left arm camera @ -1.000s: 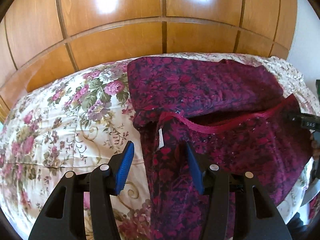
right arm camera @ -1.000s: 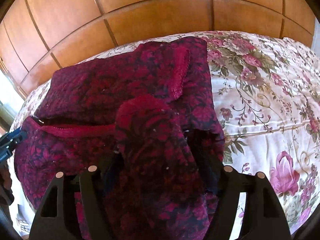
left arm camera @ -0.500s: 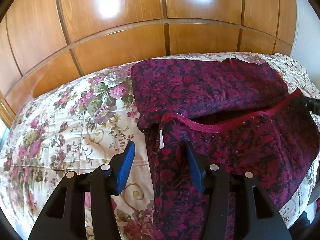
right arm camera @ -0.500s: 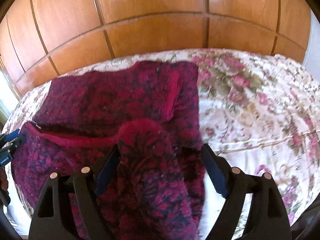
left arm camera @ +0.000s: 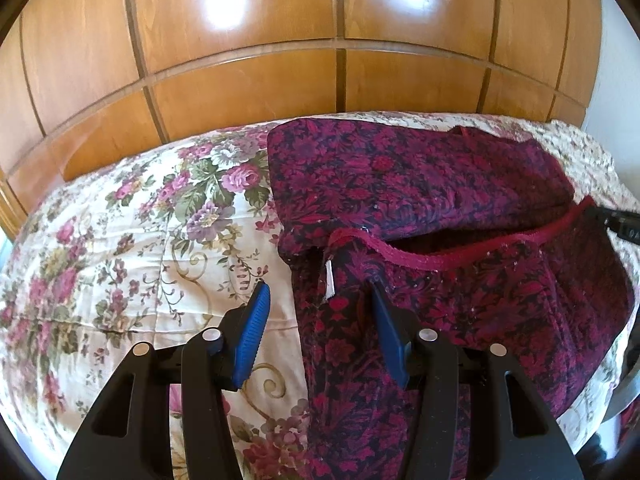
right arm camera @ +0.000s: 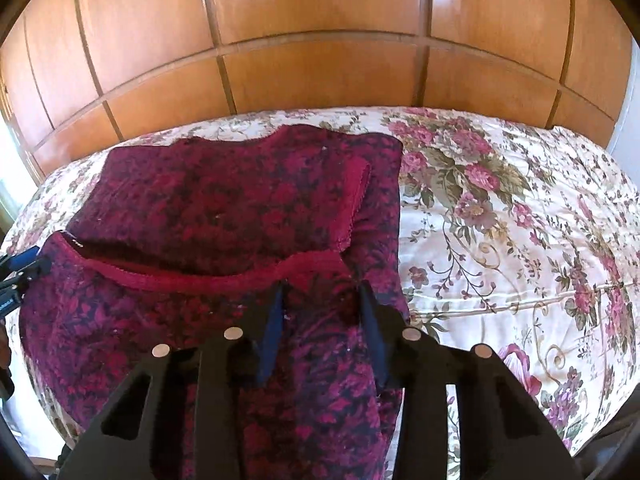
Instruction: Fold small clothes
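A dark garment with a magenta flower print lies on the bed, its upper part folded back. Its red hem runs between my two grippers. My left gripper is closing at the garment's left edge. Its right pad rests against the cloth, while its left pad stands off over the bedspread. A white label hangs between them. My right gripper is closing on a bunch of cloth at the hem's right end, which fills the gap between its pads.
The flowered cream bedspread lies bare to the left and right of the garment. A wooden panelled headboard rises behind the bed. Each gripper's tip shows in the other's view: right gripper, left gripper.
The right jaws have drawn in on the cloth, and the bulge that stood between them has flattened. The left pads stand about as before.
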